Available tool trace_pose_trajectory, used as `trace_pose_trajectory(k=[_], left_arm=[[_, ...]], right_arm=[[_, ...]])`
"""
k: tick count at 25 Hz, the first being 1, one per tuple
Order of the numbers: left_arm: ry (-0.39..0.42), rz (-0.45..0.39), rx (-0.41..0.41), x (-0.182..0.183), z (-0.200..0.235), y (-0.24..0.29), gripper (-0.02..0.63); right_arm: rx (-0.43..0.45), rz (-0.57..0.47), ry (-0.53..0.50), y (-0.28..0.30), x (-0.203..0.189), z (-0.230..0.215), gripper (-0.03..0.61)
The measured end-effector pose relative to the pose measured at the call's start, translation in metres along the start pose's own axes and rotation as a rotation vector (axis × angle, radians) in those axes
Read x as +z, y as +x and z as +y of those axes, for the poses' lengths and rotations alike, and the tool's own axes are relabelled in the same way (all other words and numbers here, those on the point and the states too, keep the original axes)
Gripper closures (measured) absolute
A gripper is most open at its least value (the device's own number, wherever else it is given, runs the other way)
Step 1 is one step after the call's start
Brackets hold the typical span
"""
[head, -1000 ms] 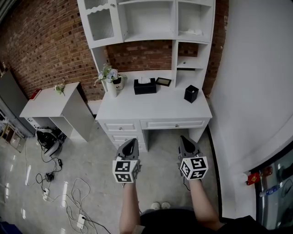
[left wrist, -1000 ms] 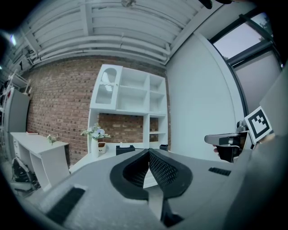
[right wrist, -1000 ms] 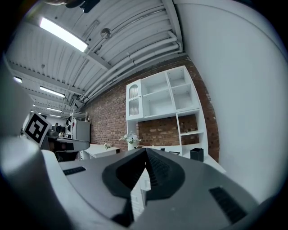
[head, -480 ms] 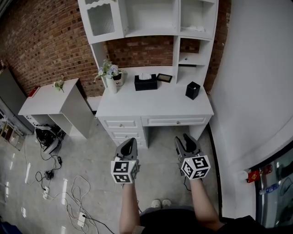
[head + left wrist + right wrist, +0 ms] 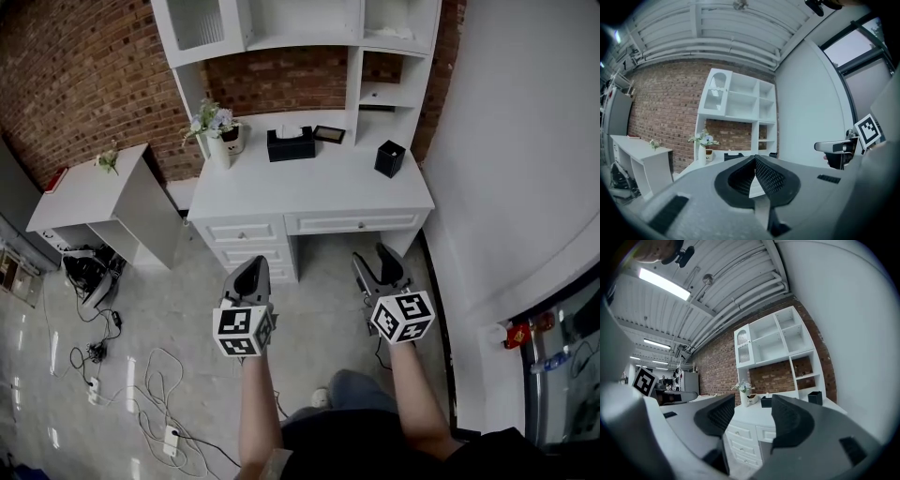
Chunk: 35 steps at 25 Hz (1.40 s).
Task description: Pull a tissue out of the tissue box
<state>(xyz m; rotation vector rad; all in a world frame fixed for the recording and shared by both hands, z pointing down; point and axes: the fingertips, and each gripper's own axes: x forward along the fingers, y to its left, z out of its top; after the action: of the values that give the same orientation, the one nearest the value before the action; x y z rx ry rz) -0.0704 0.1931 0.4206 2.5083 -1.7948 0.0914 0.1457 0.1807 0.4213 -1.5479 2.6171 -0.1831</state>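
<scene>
A black tissue box with a white tissue poking out of its top stands at the back of the white desk. Both grippers hang level over the floor in front of the desk, well short of it. My left gripper is shut with nothing in it; its view shows the closed jaws and the box far off. My right gripper has just been opening and now stands open with nothing between its jaws. The box shows beyond them.
On the desk also stand a flower vase, a small picture frame and a black pen holder. White shelves rise above. A low side table is at the left. Cables lie on the floor.
The right gripper's jaws have gone from shut to open. Both grippers and the person have moved a little toward the desk, and a knee now shows at the bottom.
</scene>
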Motion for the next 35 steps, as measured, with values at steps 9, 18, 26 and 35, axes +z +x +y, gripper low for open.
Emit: trace_pose_trajectory(k=[9,18,26,35], left_arm=[[-0.006,-0.026,-0.007,0.008,0.01,-0.001,0.604],[0.017,-0.042,0.015,0.017,0.033,0.019,0.604],[0.032,-0.053,0.049,0.02,0.071,0.071,0.604],[-0.014,0.018,0.098,-0.009,0.129,0.183,0.604]], right_arm=[[-0.023,-0.038,-0.019,0.001,0.018,-0.001,0.353],[-0.017,-0.071,-0.01,0.035,0.027,-0.012,0.353],[0.033,-0.078,-0.033,0.106,0.03,-0.025,0.353],[0.075,-0.025,-0.063,0.233,0.014,-0.071,0.353]])
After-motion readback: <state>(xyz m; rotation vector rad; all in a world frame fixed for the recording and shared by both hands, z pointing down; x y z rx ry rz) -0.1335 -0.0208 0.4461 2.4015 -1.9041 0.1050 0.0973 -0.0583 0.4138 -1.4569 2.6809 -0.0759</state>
